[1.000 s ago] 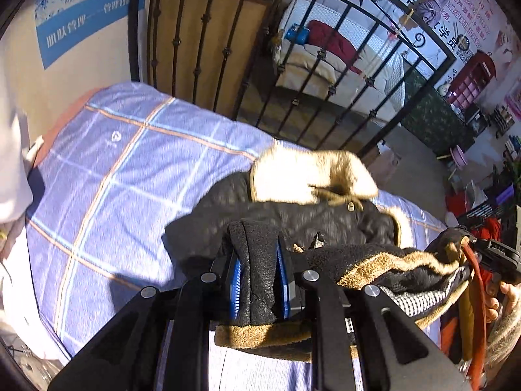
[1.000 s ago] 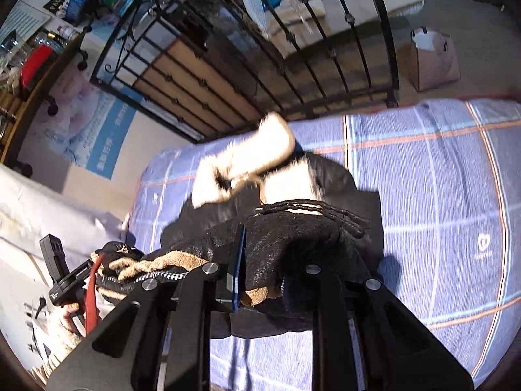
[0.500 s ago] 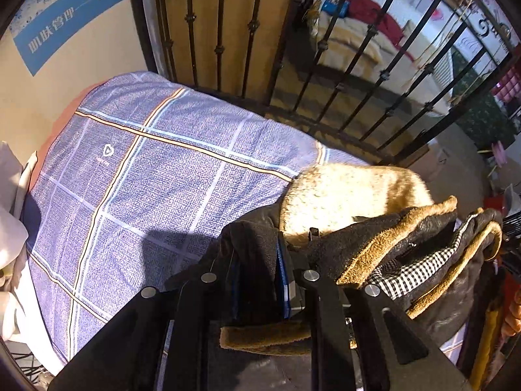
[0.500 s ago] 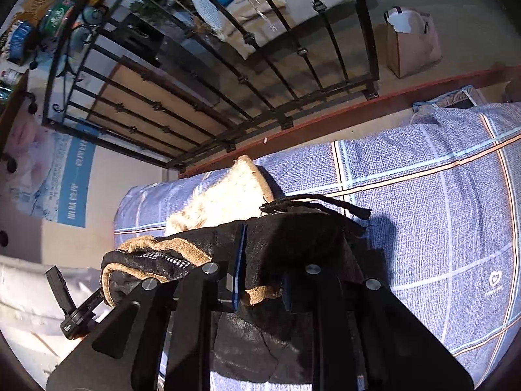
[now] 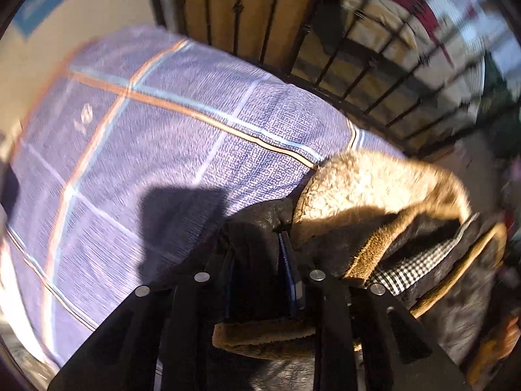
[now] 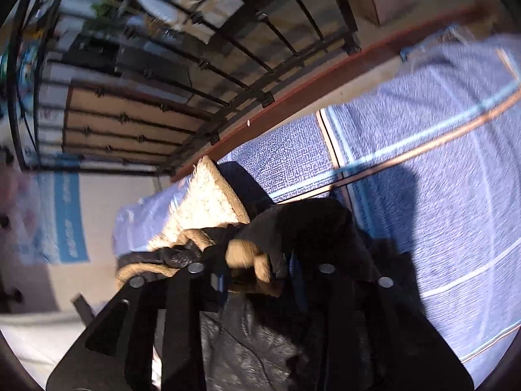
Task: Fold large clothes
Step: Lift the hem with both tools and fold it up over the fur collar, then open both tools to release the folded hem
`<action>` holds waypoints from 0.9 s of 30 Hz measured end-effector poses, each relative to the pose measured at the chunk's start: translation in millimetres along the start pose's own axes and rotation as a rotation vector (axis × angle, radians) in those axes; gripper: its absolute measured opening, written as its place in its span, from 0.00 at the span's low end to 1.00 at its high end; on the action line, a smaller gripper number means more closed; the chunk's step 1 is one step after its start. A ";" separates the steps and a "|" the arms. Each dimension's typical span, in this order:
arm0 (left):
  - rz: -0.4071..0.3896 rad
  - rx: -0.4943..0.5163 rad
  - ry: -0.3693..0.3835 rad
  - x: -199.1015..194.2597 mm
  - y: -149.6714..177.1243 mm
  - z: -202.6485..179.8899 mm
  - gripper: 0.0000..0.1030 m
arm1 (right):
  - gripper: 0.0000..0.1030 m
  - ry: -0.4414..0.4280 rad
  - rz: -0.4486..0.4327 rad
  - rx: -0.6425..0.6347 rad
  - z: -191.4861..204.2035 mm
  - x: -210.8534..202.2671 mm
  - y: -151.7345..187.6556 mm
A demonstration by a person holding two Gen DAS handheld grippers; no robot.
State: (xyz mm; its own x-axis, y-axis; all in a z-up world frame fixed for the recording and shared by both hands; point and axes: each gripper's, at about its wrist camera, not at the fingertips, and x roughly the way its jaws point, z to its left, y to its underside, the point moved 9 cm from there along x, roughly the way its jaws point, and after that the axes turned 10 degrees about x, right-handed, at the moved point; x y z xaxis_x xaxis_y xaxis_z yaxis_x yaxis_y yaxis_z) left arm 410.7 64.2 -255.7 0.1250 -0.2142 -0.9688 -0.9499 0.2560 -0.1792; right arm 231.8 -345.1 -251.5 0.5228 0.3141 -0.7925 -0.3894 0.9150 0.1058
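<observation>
1. Jacket status: a dark, fleece-lined garment with a pale furry collar, bunched and raised over the bed, which carries a blue checked sheet. The collar end lies near the far edge of the bed, by the iron bed rail.
2. Left gripper: fingers pinching a dark fold of the jacket; a tan fleece hem hangs just below them.
3. Right gripper: fingers pinching another bunched dark fold with its tan edge.
4. Progress, judged: early to middle. The hem appears to be carried toward the collar. No flat, finished fold is visible.
5. Remaining, judged: lay the held edge down, smooth the body, tuck in the sleeves (not identifiable here) and make the final folds.
</observation>
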 end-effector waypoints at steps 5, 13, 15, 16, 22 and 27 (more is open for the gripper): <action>-0.009 -0.338 0.337 -22.0 -8.1 35.6 0.44 | 0.62 -0.098 -0.009 0.134 -7.2 -10.8 -13.0; -0.266 -0.134 0.059 -127.3 -23.0 85.5 0.74 | 0.62 0.038 -0.141 -0.203 22.8 -66.0 -1.1; -0.282 0.034 -0.034 -138.2 -5.7 59.3 0.74 | 0.62 0.085 -0.235 -0.356 35.7 -86.3 23.2; -0.295 0.111 -0.081 -141.4 5.4 44.9 0.75 | 0.62 0.108 -0.277 -0.414 38.2 -93.4 34.4; -0.333 0.475 -0.198 -120.7 117.9 -68.8 0.84 | 0.63 0.215 -0.321 -0.813 28.0 -87.5 159.9; -0.273 0.499 -0.217 -82.0 143.9 -114.8 0.88 | 0.63 0.277 -0.172 -0.794 -7.2 -43.9 200.2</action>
State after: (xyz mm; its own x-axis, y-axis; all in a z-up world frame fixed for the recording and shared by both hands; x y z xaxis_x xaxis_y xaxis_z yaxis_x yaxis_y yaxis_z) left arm 230.9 10.4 -182.4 0.4504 -0.1502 -0.8801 -0.6330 0.6415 -0.4334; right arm 125.4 -177.5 -199.8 0.4591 0.0194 -0.8882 -0.7915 0.4628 -0.3991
